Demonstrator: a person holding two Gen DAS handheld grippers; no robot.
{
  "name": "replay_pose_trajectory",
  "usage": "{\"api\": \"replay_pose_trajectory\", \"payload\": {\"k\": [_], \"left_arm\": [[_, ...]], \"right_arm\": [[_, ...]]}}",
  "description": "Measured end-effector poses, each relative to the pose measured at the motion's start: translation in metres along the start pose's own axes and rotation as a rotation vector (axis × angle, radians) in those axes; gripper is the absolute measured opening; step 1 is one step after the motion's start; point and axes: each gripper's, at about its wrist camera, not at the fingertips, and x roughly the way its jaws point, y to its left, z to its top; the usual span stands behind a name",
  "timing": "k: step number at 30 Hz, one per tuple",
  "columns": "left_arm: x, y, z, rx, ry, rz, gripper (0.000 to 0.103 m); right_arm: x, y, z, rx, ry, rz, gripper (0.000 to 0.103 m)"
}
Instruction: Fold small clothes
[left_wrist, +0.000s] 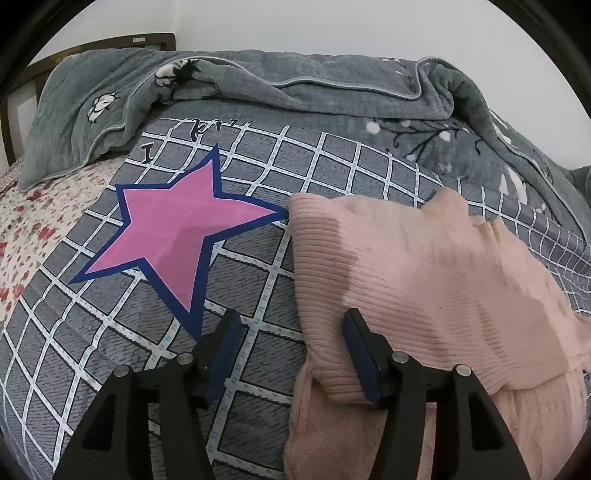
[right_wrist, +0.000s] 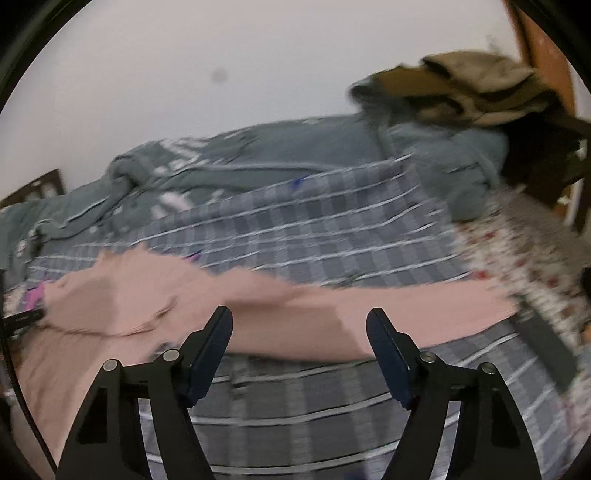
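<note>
A pink ribbed knit garment (left_wrist: 424, 280) lies on the grey checked bedsheet (left_wrist: 110, 350), with one part folded over another. My left gripper (left_wrist: 291, 321) is open and empty, its jaws astride the garment's left edge, hovering just above it. In the blurred right wrist view the same pink garment (right_wrist: 147, 291) stretches across the sheet, one long part reaching right. My right gripper (right_wrist: 299, 317) is open and empty, above the garment's near edge.
A large pink star (left_wrist: 173, 229) is printed on the sheet left of the garment. A rumpled grey-green quilt (left_wrist: 295, 85) lies along the back by the wall. A floral sheet (left_wrist: 33, 221) shows at the left. Brown clothes (right_wrist: 461, 85) are piled at the far right.
</note>
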Motion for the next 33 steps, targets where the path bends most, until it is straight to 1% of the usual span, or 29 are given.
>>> {"api": "replay_pose_trajectory", "payload": {"k": [2, 5, 8, 11, 12, 14, 23, 26, 29, 30, 31, 32, 33], "left_arm": [[0.0, 0.0, 0.0, 0.002, 0.001, 0.001, 0.057], [0.001, 0.0, 0.0, 0.003, 0.002, 0.0, 0.058], [0.002, -0.001, 0.0, 0.007, 0.004, 0.002, 0.059], [0.002, -0.003, 0.0, 0.012, 0.005, 0.007, 0.06], [0.002, -0.003, 0.0, 0.011, 0.005, 0.007, 0.061], [0.003, -0.004, 0.0, 0.013, 0.005, 0.009, 0.061], [0.003, -0.004, 0.0, 0.016, 0.006, 0.01, 0.062], [0.003, -0.003, 0.0, 0.011, 0.007, 0.005, 0.063], [0.004, -0.005, 0.0, 0.011, 0.006, 0.006, 0.063], [0.003, -0.005, 0.0, 0.011, 0.006, 0.006, 0.063], [0.004, -0.005, 0.0, 0.011, 0.006, 0.006, 0.063], [0.004, -0.005, 0.0, 0.011, 0.006, 0.006, 0.063], [0.003, -0.005, 0.0, 0.011, 0.007, 0.006, 0.063]], "right_arm": [[0.005, -0.023, 0.005, 0.013, 0.032, -0.04, 0.074], [0.016, -0.052, 0.005, 0.046, 0.083, -0.049, 0.074], [0.032, -0.085, -0.005, 0.123, 0.141, -0.048, 0.07], [0.05, -0.106, -0.015, 0.191, 0.203, -0.036, 0.066], [0.054, -0.109, -0.018, 0.207, 0.219, -0.024, 0.065], [0.061, -0.114, -0.021, 0.238, 0.233, -0.002, 0.065], [0.074, -0.132, -0.015, 0.31, 0.24, 0.013, 0.064], [0.077, -0.139, -0.013, 0.338, 0.237, 0.006, 0.059], [0.081, -0.141, -0.009, 0.343, 0.235, -0.026, 0.051], [0.082, -0.139, -0.007, 0.334, 0.238, -0.049, 0.045], [0.081, -0.135, -0.005, 0.31, 0.238, -0.086, 0.036], [0.081, -0.133, -0.004, 0.295, 0.235, -0.095, 0.029], [0.079, -0.128, -0.002, 0.269, 0.23, -0.103, 0.015]]}}
